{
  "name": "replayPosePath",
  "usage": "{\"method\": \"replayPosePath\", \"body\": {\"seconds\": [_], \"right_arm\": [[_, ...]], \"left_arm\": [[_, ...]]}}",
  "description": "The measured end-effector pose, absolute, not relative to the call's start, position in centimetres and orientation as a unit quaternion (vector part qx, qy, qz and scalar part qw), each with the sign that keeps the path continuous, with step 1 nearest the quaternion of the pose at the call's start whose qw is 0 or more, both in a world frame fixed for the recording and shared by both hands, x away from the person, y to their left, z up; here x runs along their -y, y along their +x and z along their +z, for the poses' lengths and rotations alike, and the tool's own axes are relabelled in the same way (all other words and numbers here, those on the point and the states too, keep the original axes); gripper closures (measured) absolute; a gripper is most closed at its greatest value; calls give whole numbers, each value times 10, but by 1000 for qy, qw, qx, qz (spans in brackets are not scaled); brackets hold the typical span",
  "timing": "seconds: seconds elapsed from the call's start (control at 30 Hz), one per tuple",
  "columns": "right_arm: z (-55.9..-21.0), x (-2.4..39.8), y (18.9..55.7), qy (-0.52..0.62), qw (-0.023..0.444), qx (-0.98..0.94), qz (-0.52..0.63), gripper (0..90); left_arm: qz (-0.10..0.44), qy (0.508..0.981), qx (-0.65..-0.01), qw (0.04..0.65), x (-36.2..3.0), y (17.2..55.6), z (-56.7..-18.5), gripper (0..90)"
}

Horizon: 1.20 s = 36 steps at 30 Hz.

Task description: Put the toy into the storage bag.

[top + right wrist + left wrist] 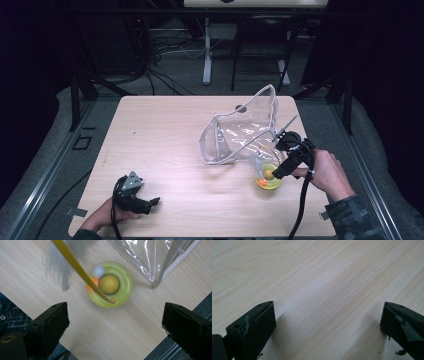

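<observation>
Ring-shaped green plastic toy beside clear vinyl bag; both grippers' fingers apart.

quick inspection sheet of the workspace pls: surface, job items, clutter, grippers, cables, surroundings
Surface: light wood table, bare apart from the job's things.
Job's things: green ring toy with a yellow ball in its middle and a yellow wand with a feather rising from it; clear plastic bag standing open beside it.
Clutter: nothing seen.
Grippers: left gripper open over bare wood; right gripper open above the toy, holding nothing.
Cables: one trails from each gripper; a tangle on the floor beyond the table.
Surroundings: dark, with frame legs behind.
</observation>
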State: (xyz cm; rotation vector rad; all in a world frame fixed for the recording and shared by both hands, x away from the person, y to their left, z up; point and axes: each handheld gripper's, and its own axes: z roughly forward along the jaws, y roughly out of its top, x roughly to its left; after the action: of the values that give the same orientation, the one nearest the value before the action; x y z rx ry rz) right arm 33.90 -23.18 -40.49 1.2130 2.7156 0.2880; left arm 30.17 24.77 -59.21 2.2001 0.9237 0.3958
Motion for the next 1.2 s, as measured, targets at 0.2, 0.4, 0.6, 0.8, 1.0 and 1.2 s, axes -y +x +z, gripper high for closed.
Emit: {"method": "replayPosePath", "body": {"seconds": [0.2, 0.4, 0.6, 0.8, 1.0, 1.2], "right_arm": [[-396, 231, 340, 392, 77, -913, 87, 148], [-390, 226, 343, 381, 88, -916, 86, 167], [-386, 219, 347, 372, 92, -921, 71, 273], [-379, 211, 352, 355, 96, -929, 46, 407], [-376, 202, 358, 347, 90, -933, 30, 494], [-376, 193, 361, 329, 83, -941, 5, 584]], "left_arm": [[152, 851, -357, 354, -248, 302, -592, 0], [151, 851, -357, 355, -247, 302, -592, 0], [151, 851, -357, 355, -247, 302, -592, 0], [150, 851, -358, 355, -247, 302, -592, 0], [151, 851, -357, 355, -247, 302, -592, 0], [151, 851, -357, 355, -247, 302, -592, 0]]}}
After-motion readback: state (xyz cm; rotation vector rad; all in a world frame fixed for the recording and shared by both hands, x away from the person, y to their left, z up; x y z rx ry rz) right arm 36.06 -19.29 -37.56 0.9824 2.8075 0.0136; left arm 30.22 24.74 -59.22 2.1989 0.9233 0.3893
